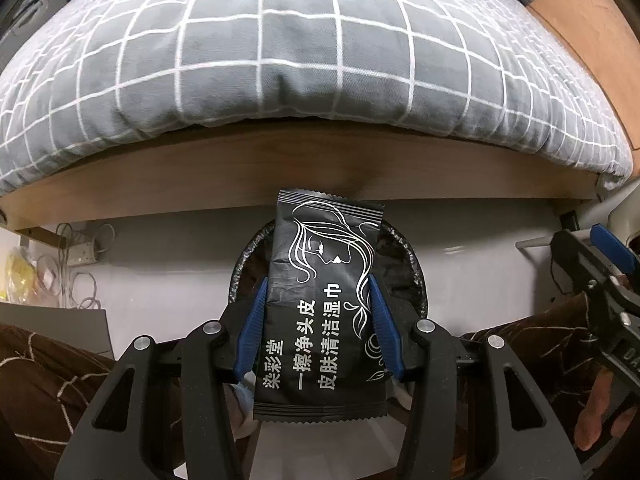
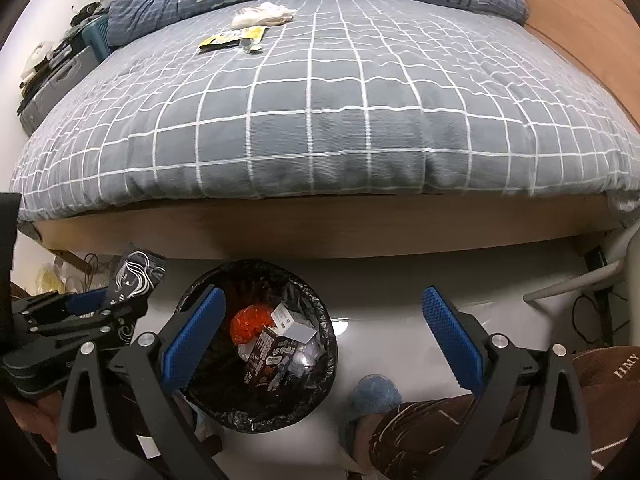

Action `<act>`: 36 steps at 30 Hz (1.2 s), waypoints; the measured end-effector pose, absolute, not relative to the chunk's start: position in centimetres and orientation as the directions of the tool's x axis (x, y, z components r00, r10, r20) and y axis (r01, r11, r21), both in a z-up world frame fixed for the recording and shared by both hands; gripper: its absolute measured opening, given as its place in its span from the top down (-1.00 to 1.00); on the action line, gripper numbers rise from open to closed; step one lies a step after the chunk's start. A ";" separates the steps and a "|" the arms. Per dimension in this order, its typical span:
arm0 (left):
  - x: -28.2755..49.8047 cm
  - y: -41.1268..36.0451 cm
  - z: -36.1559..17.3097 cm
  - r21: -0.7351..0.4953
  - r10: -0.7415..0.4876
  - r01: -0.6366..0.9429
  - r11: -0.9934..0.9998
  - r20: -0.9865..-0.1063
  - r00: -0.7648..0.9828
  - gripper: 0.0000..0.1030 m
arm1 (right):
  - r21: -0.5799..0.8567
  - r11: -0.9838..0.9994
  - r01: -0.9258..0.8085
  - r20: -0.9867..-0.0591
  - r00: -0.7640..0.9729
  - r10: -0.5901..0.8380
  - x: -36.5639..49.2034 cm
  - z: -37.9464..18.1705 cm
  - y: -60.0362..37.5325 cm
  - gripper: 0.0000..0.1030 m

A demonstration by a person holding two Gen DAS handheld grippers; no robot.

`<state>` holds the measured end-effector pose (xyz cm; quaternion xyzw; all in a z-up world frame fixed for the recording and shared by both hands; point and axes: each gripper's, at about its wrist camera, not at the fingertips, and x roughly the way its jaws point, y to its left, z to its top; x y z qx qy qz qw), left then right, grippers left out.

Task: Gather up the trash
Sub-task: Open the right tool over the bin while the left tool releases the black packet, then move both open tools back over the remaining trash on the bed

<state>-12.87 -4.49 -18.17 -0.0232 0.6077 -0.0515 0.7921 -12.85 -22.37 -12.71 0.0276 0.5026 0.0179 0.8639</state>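
Note:
A black wet-wipe packet (image 1: 324, 300) with white line art stands upright between my left gripper's (image 1: 318, 280) blue pads, and the gripper is shut on it. Behind and below the packet is the black-lined trash bin (image 1: 412, 264). In the right wrist view the bin (image 2: 224, 412) lies under my right gripper (image 2: 323, 292), which is wide open with nothing between its fingers. The bin holds an orange wrapper (image 2: 248, 322), a dark carton (image 2: 266, 356) and a white box (image 2: 292, 324). The left gripper (image 2: 100, 304) with its packet (image 2: 136, 274) is left of the bin. Yellow-black wrappers (image 2: 234, 38) and white tissue (image 2: 260, 16) lie far back on the bed.
A bed with a grey checked cover (image 2: 320, 120) on a wooden frame (image 2: 280, 232) fills the background. Cables and a power strip (image 1: 80, 256) lie under its left end. The person's brown patterned trouser legs (image 2: 420, 436) and a blue foot cover (image 2: 374, 394) are near the bin.

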 end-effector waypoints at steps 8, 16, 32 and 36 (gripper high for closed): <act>-12.7 -4.7 -18.5 -0.075 -0.086 0.052 0.996 -0.963 0.256 -0.07 | 0.062 0.998 -0.025 -0.872 0.486 0.066 -12.6 -12.8 -21.6 -0.84; -12.8 -5.0 -18.5 -0.071 -0.088 0.071 0.995 -0.956 0.279 -0.34 | 0.066 0.998 -0.019 -0.872 0.484 0.067 -12.5 -12.9 -21.7 -0.84; -12.3 -3.3 -13.7 -0.057 -0.067 0.039 0.998 -0.916 0.396 -0.89 | 0.041 0.998 -0.038 -0.834 0.549 0.055 -12.1 -10.8 -21.2 -0.84; -11.3 -2.2 -11.8 -0.050 -0.056 0.026 0.998 -0.906 0.419 -0.89 | -0.001 0.998 -0.069 -0.806 0.590 0.040 -11.4 -8.9 -20.8 -0.84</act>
